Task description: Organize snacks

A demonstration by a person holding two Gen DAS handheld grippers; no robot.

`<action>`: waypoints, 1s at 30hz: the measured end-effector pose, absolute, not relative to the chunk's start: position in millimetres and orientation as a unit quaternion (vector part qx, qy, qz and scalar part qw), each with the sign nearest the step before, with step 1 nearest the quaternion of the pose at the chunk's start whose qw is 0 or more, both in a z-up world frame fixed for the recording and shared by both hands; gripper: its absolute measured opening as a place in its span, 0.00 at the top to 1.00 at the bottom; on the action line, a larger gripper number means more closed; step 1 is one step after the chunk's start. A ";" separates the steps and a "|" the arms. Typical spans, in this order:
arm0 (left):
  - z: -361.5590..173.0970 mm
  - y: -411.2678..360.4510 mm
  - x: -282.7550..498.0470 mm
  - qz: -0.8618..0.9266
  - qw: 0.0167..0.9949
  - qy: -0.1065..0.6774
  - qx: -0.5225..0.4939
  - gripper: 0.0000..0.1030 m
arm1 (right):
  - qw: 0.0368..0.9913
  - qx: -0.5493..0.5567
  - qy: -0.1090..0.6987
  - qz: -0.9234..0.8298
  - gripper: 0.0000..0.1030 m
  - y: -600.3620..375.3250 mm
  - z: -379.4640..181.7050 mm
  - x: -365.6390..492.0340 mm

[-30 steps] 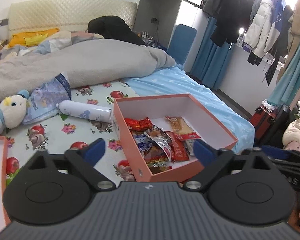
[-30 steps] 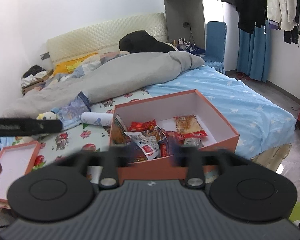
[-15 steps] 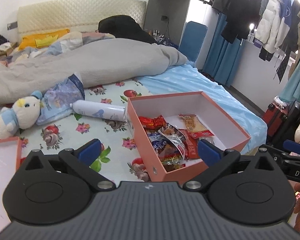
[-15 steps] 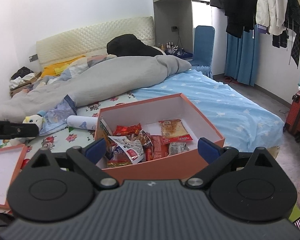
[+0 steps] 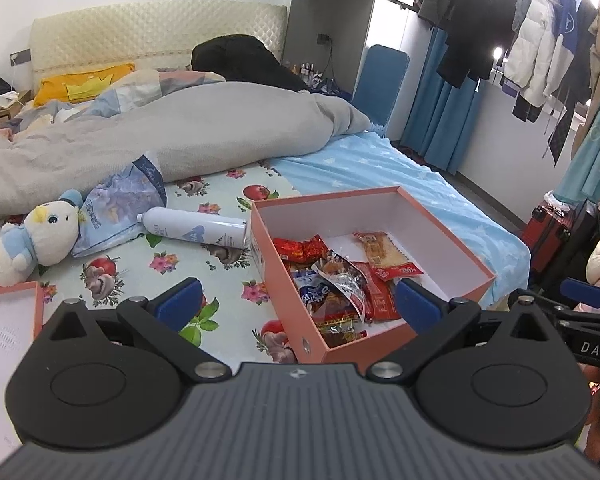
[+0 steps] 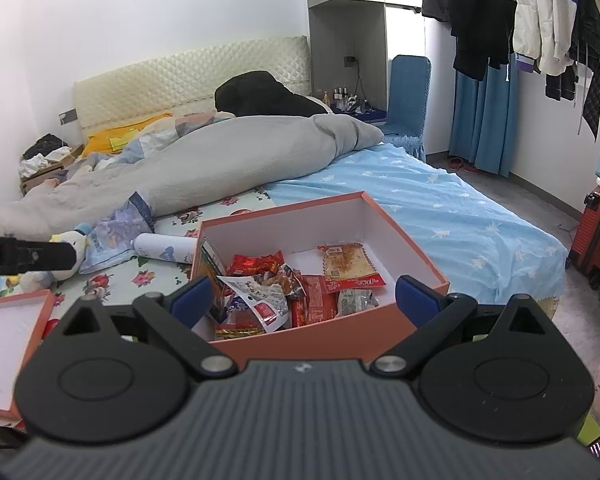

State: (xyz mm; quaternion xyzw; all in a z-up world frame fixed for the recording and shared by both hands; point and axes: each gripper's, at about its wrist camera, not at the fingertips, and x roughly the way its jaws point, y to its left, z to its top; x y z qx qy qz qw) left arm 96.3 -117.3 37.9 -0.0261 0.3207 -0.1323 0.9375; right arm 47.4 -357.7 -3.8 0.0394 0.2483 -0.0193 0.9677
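Observation:
An orange cardboard box point(image 5: 380, 344) lies open on the bed, holding several snack packets: red wrappers point(image 5: 300, 248), a biscuit pack point(image 5: 384, 256) and crumpled foil bags point(image 5: 340, 276). My left gripper point(image 5: 296, 300) hovers short of the box's near left corner, open, with nothing between its blue pads. My right gripper point(image 6: 304, 296) is held in front of the box point(image 6: 324, 340), just above its near wall and also open and empty. The same packets point(image 6: 260, 264) show beyond it. One finger of each gripper pokes into the other's view.
The box's orange lid point(image 5: 8, 320) lies at the left. A white spray can point(image 5: 196, 232), a plush toy point(image 5: 32, 240) and a blue bag point(image 5: 120, 208) lie left of the box. A grey duvet point(image 6: 240, 152) is heaped behind. A red suitcase point(image 6: 596, 232) stands on the floor at the right.
The right gripper's jaws, blurred and narrower a second ago, have spread wide. The left view has shifted slightly, so the box sits further right in it. The snacks have not moved.

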 end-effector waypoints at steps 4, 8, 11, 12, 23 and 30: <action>41.4 -117.3 97.0 -0.130 0.939 0.318 -0.020 0.00 | 0.968 0.042 0.248 -0.020 0.04 -358.0 -2.6 47.6; 42.9 -118.3 96.1 -0.131 0.940 0.315 -0.021 0.00 | 0.968 0.042 0.248 -0.021 0.03 -356.0 -2.2 46.1; 42.4 -118.4 95.3 -0.132 0.939 0.315 -0.023 0.00 | 0.968 0.042 0.248 -0.021 0.03 -355.7 -2.1 46.1; 42.0 -118.3 95.0 -0.134 0.939 0.316 -0.023 0.00 | 0.968 0.043 0.248 -0.020 0.03 -355.7 -2.2 46.0; 40.1 -118.9 94.8 -0.131 0.939 0.319 -0.020 0.00 | 0.968 0.043 0.248 -0.018 0.03 -355.1 -1.3 46.2; 39.5 -118.4 95.1 -0.131 0.938 0.320 -0.021 0.00 | 0.968 0.042 0.246 -0.018 0.03 -354.8 -0.2 46.8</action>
